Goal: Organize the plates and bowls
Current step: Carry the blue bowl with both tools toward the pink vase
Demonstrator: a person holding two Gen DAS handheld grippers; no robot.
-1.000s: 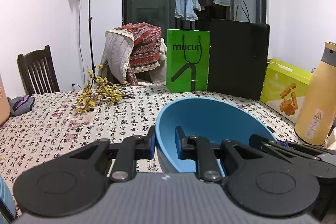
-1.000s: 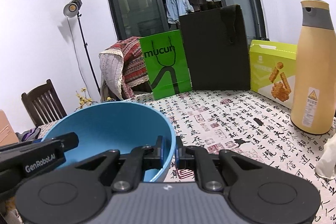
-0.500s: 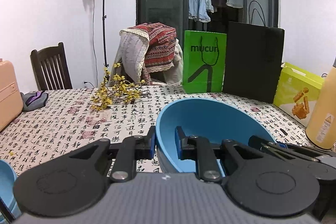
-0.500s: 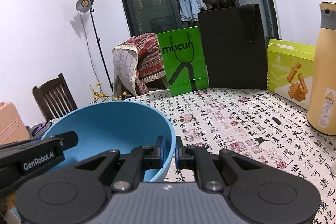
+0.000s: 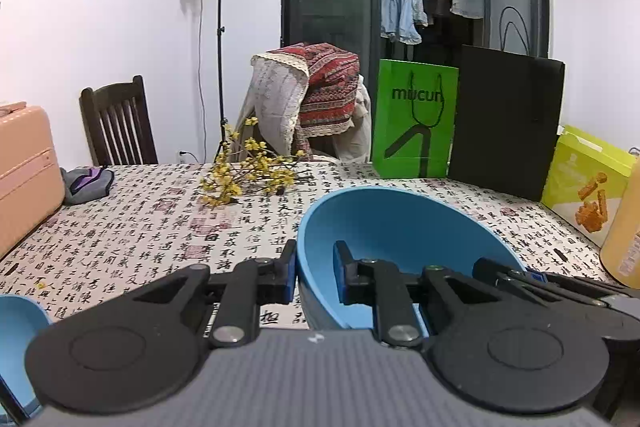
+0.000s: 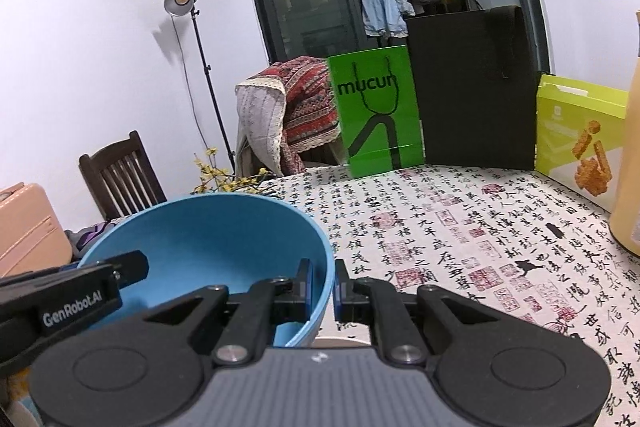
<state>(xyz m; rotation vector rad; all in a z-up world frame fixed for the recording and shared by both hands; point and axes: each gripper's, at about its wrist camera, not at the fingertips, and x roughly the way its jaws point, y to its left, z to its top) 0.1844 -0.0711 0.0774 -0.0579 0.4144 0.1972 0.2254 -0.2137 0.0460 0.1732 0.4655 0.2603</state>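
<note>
A large blue bowl (image 5: 400, 227) is held above the table by both grippers. My left gripper (image 5: 316, 273) is shut on its left rim, one finger inside and one outside. My right gripper (image 6: 323, 287) is shut on the bowl's (image 6: 208, 243) right rim in the same way. The right gripper also shows at the lower right of the left wrist view (image 5: 560, 283); the left gripper shows at the left of the right wrist view (image 6: 72, 291). Part of another blue bowl (image 5: 16, 339) sits at the lower left edge.
The table (image 6: 460, 227) has a calligraphy-print cloth. On it are yellow flower sprigs (image 5: 248, 175), a green bag (image 5: 414, 119), a black bag (image 5: 506, 123), a yellow-green box (image 5: 588, 187), a tan flask (image 6: 628, 167), and a pink case (image 5: 24, 179).
Both grippers have carried the blue bowl leftward across the table. The pink case and a second blue bowl have come into view at the left; the flask has slid toward the right edge.
</note>
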